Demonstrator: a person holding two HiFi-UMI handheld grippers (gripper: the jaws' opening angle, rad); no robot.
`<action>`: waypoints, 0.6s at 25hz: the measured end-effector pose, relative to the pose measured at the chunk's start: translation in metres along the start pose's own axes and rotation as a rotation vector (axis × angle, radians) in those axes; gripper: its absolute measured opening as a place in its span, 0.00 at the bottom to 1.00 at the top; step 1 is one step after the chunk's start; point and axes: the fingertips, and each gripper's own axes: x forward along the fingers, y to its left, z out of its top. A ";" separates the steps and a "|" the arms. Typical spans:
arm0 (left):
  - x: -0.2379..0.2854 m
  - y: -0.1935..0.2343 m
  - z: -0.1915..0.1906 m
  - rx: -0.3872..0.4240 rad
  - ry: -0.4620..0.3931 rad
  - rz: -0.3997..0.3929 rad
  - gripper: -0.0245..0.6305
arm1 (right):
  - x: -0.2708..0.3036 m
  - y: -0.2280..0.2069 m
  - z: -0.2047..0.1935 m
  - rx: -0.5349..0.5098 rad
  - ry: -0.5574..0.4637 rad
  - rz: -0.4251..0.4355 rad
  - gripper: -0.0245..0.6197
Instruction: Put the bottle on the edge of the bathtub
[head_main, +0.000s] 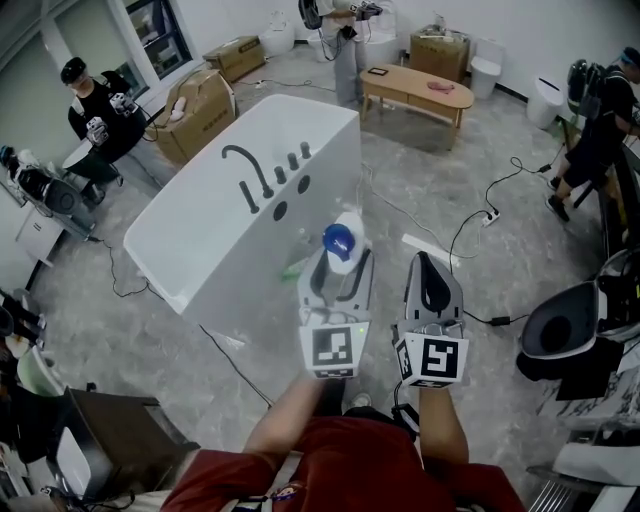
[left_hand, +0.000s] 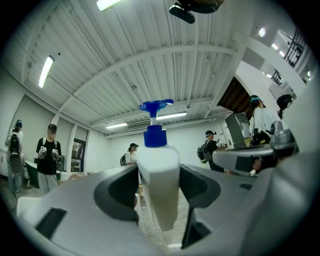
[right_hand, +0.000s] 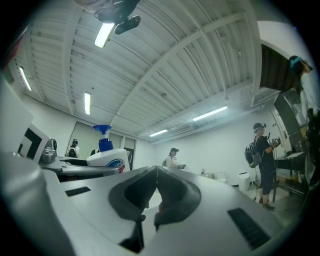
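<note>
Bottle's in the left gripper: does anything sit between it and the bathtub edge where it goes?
Nothing visible does. The bottle, clamped in the left gripper, hangs by the bathtub's near corner, where the rim looks bare. The faucet and handles sit farther along, off the path.

Our right tool (right_hand: 156, 172) has its jaws pressed together, with nothing between them. To its left we see a white bottle (right_hand: 106, 156) with a blue pump, upright in our left tool (right_hand: 86, 168). A person (right_hand: 262, 160) wearing a backpack stands at far right.
</note>
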 end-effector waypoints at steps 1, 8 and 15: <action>0.001 0.001 -0.001 -0.002 0.000 0.001 0.43 | 0.002 0.000 -0.001 -0.003 0.001 0.001 0.06; 0.022 0.017 -0.015 -0.017 -0.003 0.005 0.43 | 0.029 0.005 -0.012 -0.021 0.000 0.002 0.06; 0.063 0.049 -0.037 -0.040 0.018 0.022 0.43 | 0.083 0.013 -0.028 -0.051 0.020 0.022 0.06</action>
